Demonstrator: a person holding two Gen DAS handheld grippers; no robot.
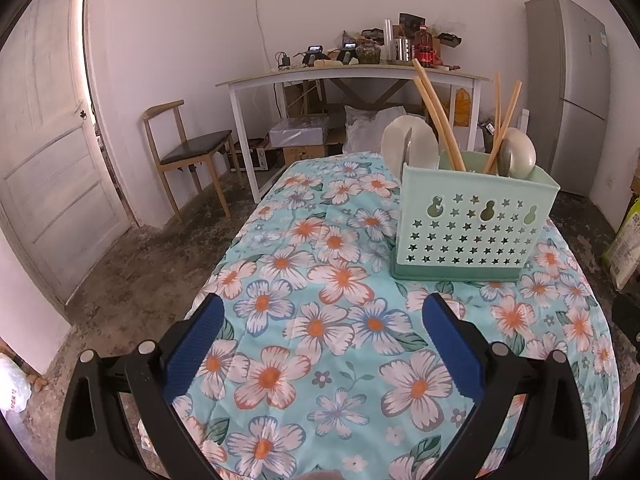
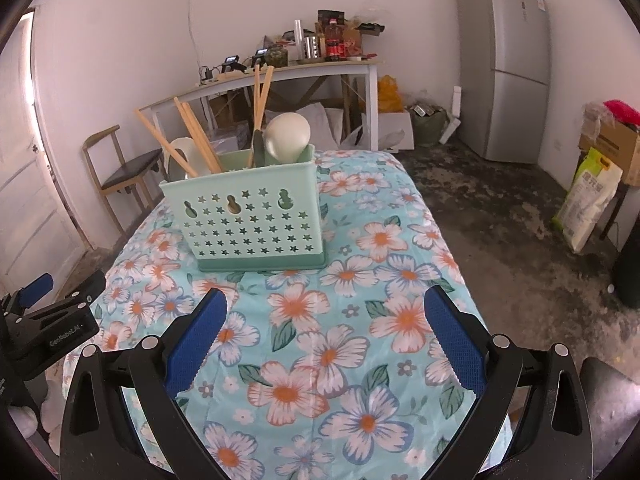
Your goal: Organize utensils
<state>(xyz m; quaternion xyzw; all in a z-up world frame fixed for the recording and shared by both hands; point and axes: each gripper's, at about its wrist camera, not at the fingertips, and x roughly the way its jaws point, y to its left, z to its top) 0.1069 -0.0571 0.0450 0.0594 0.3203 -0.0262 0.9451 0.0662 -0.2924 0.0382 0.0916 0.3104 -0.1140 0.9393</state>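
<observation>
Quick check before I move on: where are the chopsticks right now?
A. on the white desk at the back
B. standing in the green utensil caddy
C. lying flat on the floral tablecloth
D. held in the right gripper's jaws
B: the chopsticks stand tilted in the green utensil caddy beside the spoons; both grippers' jaws are open and hold nothing.

White plaster walls (image 2: 120, 20), stained grey concrete floor (image 2: 500, 208). White panel door (image 1: 48, 152) left, bright light at its edge. Wooden chair (image 1: 188, 148) beside a cluttered white-legged side table (image 1: 352, 76) at the back wall. Grey fridge (image 2: 504, 64) in the right corner, boxes and sacks (image 2: 592, 196) nearby.
</observation>
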